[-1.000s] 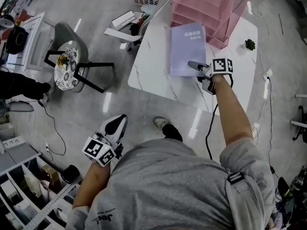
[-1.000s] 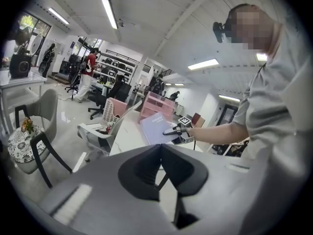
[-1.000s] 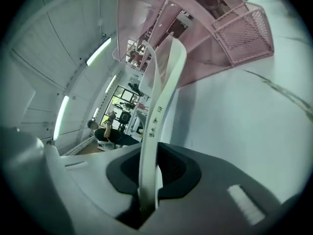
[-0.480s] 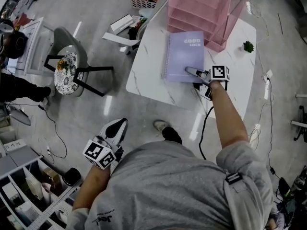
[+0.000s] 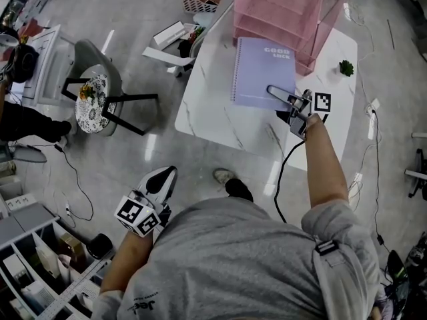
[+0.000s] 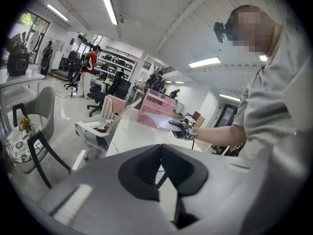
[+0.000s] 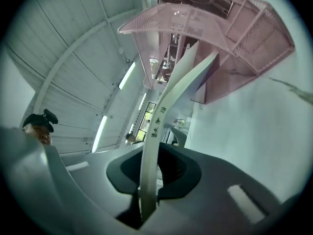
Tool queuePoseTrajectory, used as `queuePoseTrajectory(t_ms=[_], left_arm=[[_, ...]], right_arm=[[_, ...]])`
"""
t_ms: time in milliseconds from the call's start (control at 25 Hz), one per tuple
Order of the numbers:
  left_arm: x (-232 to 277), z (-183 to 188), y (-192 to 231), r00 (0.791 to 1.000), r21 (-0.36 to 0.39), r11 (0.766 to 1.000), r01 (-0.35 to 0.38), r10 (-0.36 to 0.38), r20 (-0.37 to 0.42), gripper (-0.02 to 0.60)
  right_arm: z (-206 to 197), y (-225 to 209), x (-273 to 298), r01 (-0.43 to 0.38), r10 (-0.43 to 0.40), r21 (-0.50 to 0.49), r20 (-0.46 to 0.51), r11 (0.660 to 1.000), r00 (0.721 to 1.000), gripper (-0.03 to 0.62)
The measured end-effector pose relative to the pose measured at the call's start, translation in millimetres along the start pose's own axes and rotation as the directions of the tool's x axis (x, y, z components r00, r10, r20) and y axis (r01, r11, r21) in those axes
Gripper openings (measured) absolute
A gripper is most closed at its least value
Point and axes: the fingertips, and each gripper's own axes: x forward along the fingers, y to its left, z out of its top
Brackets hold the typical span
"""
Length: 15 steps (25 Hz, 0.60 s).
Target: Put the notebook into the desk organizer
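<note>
Right tool (image 5: 274,91) is pinching the purple notebook (image 5: 262,71) at its near right corner, jaws clamped on the edge with the arm stretched out over the white table (image 5: 212,109). In the right gripper view the notebook (image 7: 161,126) runs edge-on between the jaws and curves up toward the pink organizer (image 7: 222,31). In the left gripper view it (image 6: 157,121) looks lifted off the table at the held end and tilted.

Notebook is not in the organizer. It sits just in front of it, cover up. The organizer (image 5: 283,9) is at 12 o'clock from the notebook, at the far end of the table. Can't tell whether the notebook's far edge touches the lowest tray.

Left tool (image 5: 162,177) is low by the person's body, well apart from the table, at about 7 o'clock from the notebook. Its jaws are pressed together with nothing between them, as the left gripper view confirms (image 6: 160,150).

Small green plant (image 5: 347,64) is at 3 o'clock from the notebook, near the right table edge. Chair (image 5: 100,85) stands on the floor at 9 o'clock from the table.
</note>
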Motion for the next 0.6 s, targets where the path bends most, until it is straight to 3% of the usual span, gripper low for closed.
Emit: queuePoseTrajectory(t_ms=[160, 400, 600], left_arm=[[3, -2, 1, 1.0, -0.009, 1.0, 0.006, -0.006, -0.006, 0.058], [9, -2, -1, 1.0, -0.013, 1.0, 0.015, -0.015, -0.008, 0.058], [7, -6, 2, 1.0, -0.026, 1.0, 0.001, -0.001, -0.013, 0.058]], right_arm=[[22, -17, -4, 0.064, -0.063, -0.008, 0.082, 0.998, 0.995, 0.032], [48, -47, 11, 0.126, -0.154, 0.127, 0.238, 0.984, 0.959, 0.032], [72, -63, 22, 0.159, -0.21, 0.191, 0.29, 0.969, 0.934, 0.032]])
